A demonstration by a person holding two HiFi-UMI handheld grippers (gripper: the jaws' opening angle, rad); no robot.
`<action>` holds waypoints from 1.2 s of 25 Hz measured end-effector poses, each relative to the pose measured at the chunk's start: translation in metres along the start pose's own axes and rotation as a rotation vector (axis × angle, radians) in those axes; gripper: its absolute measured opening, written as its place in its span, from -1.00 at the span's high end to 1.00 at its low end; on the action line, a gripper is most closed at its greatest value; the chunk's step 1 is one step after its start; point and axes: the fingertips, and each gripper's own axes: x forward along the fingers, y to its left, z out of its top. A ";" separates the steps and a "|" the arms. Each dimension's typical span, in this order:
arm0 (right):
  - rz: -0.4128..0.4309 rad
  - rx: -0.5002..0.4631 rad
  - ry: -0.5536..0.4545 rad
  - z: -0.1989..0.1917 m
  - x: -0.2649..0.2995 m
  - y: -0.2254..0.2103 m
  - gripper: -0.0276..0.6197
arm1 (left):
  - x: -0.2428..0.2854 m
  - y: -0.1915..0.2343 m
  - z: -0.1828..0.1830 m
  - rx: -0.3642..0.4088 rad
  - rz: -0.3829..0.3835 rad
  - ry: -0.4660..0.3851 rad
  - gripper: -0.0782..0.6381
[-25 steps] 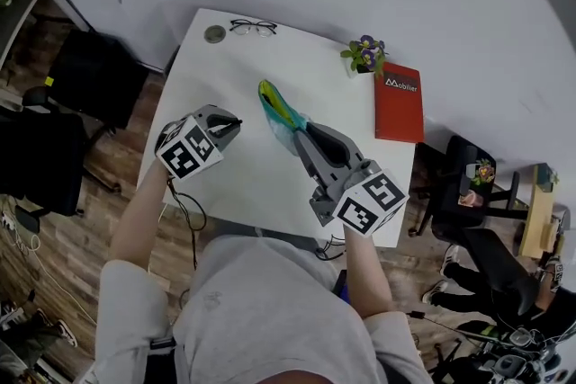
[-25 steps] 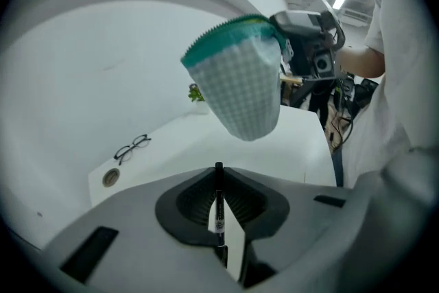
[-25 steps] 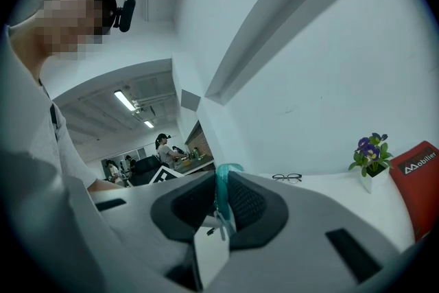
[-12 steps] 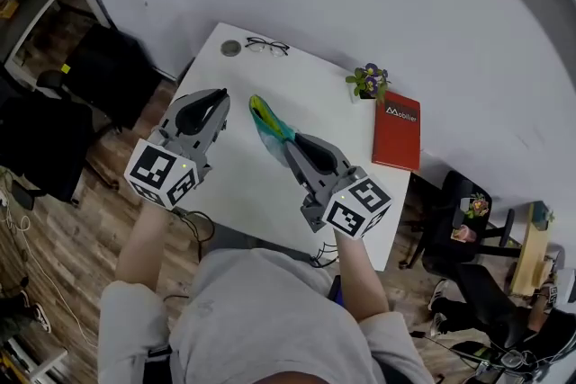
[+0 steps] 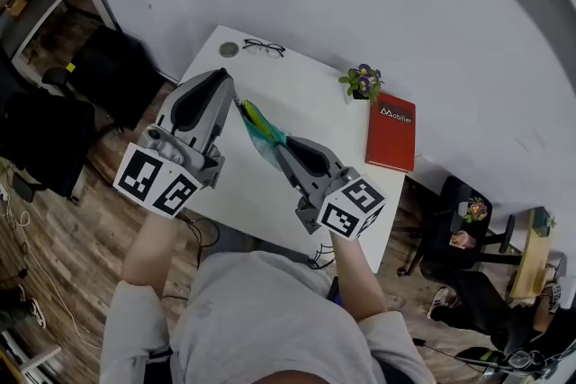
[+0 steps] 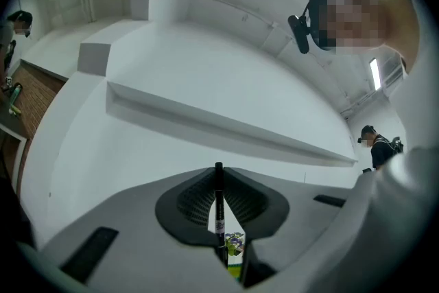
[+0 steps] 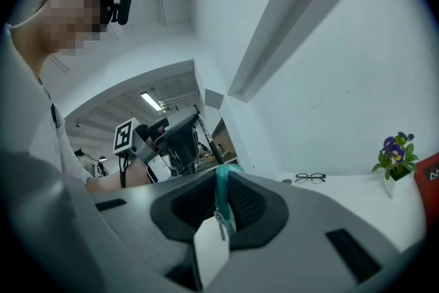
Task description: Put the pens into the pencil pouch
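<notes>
The right gripper pinches the teal pencil pouch by one end above the white table; its inside does not show. The left gripper clamps a black pen, raised just beside the pouch's far end.

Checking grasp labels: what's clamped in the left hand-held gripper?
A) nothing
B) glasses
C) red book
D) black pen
D: in the left gripper view, the left hand-held gripper is closed on a thin black pen that stands upright between its pads. In the head view, the glasses and red book lie well away from it.
</notes>
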 end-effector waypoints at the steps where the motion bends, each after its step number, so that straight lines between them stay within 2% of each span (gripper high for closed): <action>1: 0.006 -0.003 -0.003 0.001 -0.003 0.001 0.70 | 0.002 -0.005 -0.001 -0.012 -0.004 0.000 0.63; 8: 0.036 -0.024 -0.029 0.010 -0.022 0.010 0.70 | 0.002 -0.034 -0.020 -0.100 -0.020 0.014 0.63; 12: 0.056 -0.028 -0.043 0.014 -0.032 0.010 0.70 | 0.006 -0.051 -0.036 -0.107 -0.034 0.058 0.63; 22: 0.102 -0.033 -0.073 0.025 -0.045 0.005 0.70 | 0.014 -0.078 -0.054 -0.031 -0.072 0.147 0.59; 27: 0.086 -0.055 -0.074 0.028 -0.041 0.000 0.70 | 0.016 -0.070 -0.047 0.031 -0.035 0.141 0.55; 30: 0.044 -0.085 -0.076 0.032 -0.039 -0.003 0.70 | 0.016 -0.064 -0.043 0.067 -0.009 0.137 0.61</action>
